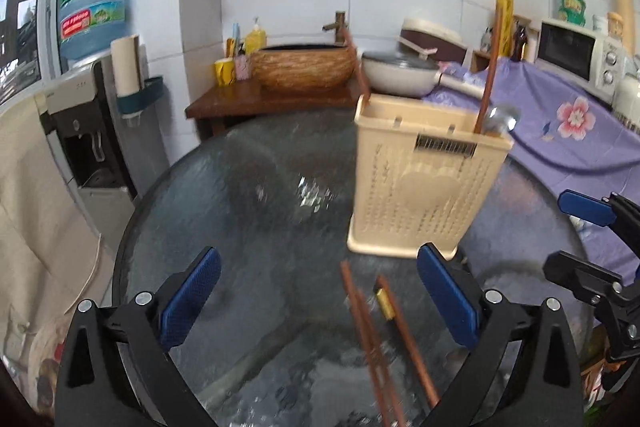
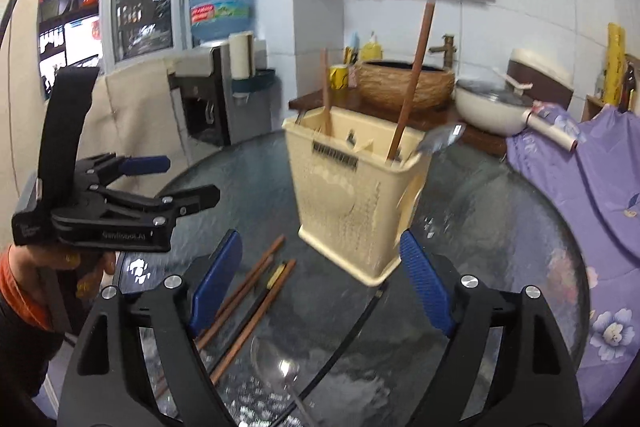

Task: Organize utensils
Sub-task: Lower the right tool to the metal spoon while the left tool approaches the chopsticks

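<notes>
Blue-padded left claw (image 1: 318, 297) gapes wide and empty over the chopsticks (image 1: 384, 339) flat on the glass tabletop (image 1: 240, 187), likely your next pick | right claw (image 2: 320, 287) equally wide, holding nothing, facing the beige holder (image 2: 356, 195) | holder stands just beyond, already keeping two chopsticks and a spoon (image 2: 440, 141) upright.

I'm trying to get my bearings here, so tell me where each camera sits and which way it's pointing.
Left wrist: on the left gripper, low over the glass table, facing the utensil basket and loose chopsticks; the right gripper shows at the right edge.
Right wrist: on the right gripper, facing the same basket; the left gripper and the hand holding it show at left.
Shared: basket, chopsticks, table, back wall.
</notes>
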Demonstrator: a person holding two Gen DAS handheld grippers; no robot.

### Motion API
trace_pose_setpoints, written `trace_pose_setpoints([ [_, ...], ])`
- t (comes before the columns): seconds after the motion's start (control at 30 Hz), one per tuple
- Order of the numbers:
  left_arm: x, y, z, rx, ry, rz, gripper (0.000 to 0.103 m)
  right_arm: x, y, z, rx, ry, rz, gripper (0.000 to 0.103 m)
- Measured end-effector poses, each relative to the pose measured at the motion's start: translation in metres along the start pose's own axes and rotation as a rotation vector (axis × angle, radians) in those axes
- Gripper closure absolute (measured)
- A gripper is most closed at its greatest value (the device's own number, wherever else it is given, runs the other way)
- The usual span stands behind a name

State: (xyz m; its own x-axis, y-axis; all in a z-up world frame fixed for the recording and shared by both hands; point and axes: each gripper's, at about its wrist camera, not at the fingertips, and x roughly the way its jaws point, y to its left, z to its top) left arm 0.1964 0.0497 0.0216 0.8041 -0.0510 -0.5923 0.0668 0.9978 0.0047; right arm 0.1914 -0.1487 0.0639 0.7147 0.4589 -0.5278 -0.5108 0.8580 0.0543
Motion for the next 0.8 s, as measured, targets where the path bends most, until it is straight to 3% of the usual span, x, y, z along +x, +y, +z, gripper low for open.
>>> trace_pose_setpoints([
  [0.2,0.013,0.008,-0.03,-0.033,0.091,-0.026,0.006,0.019,0.002,-0.042,0.01,0.136,0.095,0.028],
  [0.47,0.021,0.016,-0.047,-0.068,0.147,-0.035,0.008,0.042,0.027,-0.069,-0.158,0.299,0.186,0.033],
  [0.63,0.028,0.014,-0.054,-0.049,0.2,-0.052,0.029,0.059,0.033,-0.077,-0.194,0.378,0.218,0.037],
  [0.8,0.033,0.009,-0.058,-0.037,0.236,-0.077,0.036,0.071,0.035,-0.079,-0.202,0.415,0.218,0.041],
])
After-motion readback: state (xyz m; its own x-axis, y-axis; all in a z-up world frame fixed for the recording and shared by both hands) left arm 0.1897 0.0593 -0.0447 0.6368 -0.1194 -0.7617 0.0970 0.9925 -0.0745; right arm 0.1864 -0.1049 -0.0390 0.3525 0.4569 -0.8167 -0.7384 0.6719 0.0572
